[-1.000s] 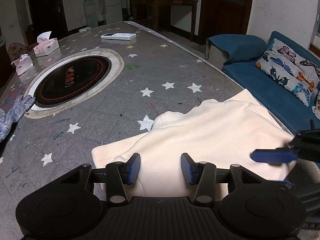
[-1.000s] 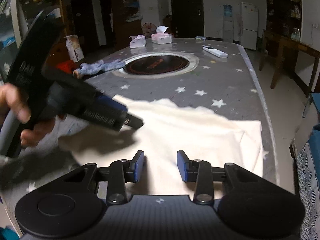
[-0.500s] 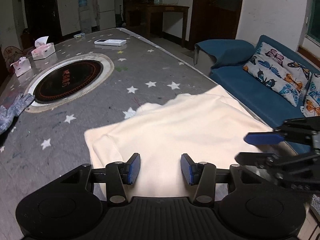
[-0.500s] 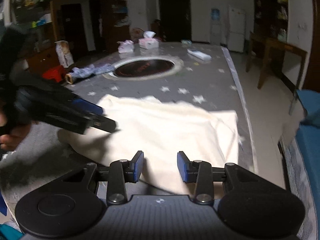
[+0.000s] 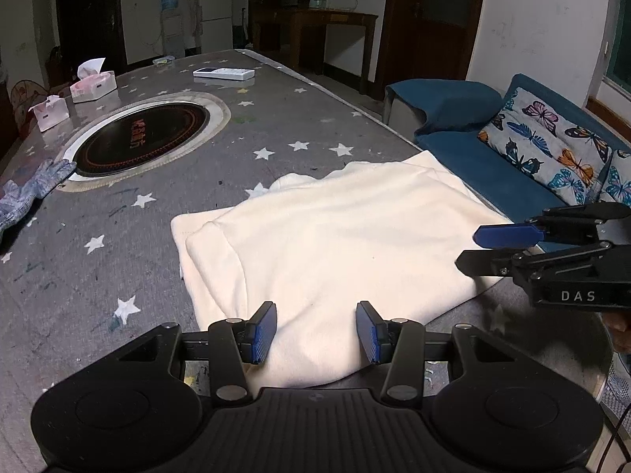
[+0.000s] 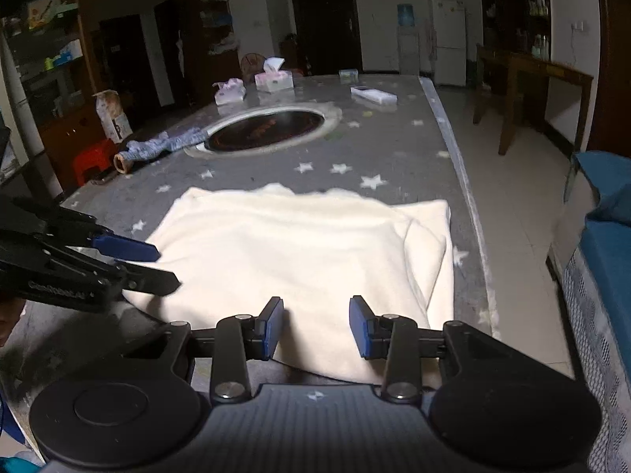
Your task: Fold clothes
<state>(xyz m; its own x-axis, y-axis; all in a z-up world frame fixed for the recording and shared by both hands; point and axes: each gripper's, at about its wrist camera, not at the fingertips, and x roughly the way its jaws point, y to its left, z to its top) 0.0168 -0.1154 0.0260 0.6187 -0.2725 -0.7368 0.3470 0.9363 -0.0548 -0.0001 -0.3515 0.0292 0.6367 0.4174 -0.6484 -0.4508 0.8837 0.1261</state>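
Cream garment (image 5: 335,244), one, lies folded on the table (image 5: 276,126) under two empty, part-open hand-held grippers (image 5: 314,332) (image 6: 316,327)

A cream garment (image 5: 335,244) lies folded on the star-patterned table (image 5: 165,181), near its edge by the blue sofa (image 5: 493,149). The left gripper (image 5: 315,333) hangs over its near hem, jaws apart and empty. The right gripper (image 5: 489,248) reaches in from the right, jaws apart. A glove (image 5: 27,193) lies far left
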